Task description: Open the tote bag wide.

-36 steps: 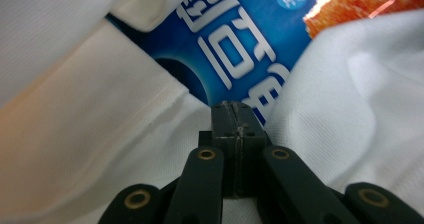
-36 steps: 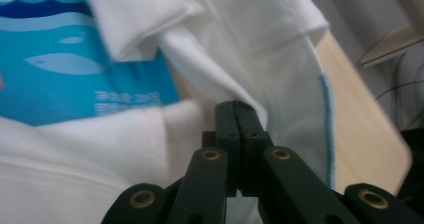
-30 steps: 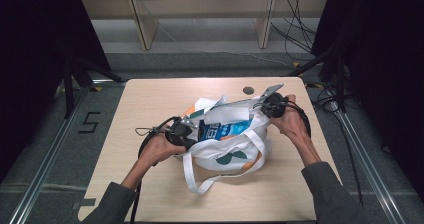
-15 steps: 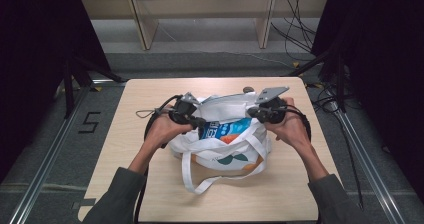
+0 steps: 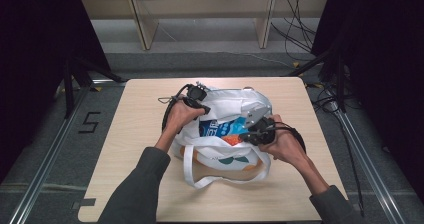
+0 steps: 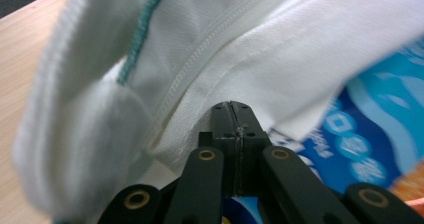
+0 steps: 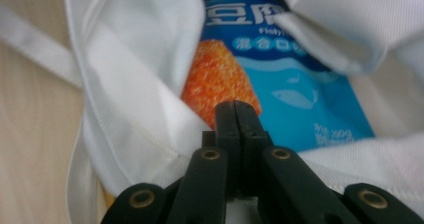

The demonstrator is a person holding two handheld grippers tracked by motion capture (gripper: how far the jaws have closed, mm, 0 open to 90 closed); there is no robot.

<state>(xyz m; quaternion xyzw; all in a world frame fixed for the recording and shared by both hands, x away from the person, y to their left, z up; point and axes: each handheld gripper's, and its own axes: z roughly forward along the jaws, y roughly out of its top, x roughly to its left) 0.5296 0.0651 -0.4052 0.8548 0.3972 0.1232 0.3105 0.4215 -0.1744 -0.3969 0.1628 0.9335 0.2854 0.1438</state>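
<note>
White tote bag [image 5: 227, 134], mid-table [image 5: 140, 184]: holds blue-and-orange snack packet [image 5: 222, 129]. Left gripper [image 5: 199, 104] fingers clamped on bag's far rim; right gripper [image 5: 250, 134] fingers clamped on near rim, packet between.

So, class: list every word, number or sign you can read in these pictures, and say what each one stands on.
"5": black figure on the grey floor left of the wooden table.
"200g": small print on the blue snack packet inside the white cloth tote bag, only just legible.
Large white Chinese characters along the packet's top edge: cut off, not fully readable.
Smaller white line beneath them: too blurred.
</note>
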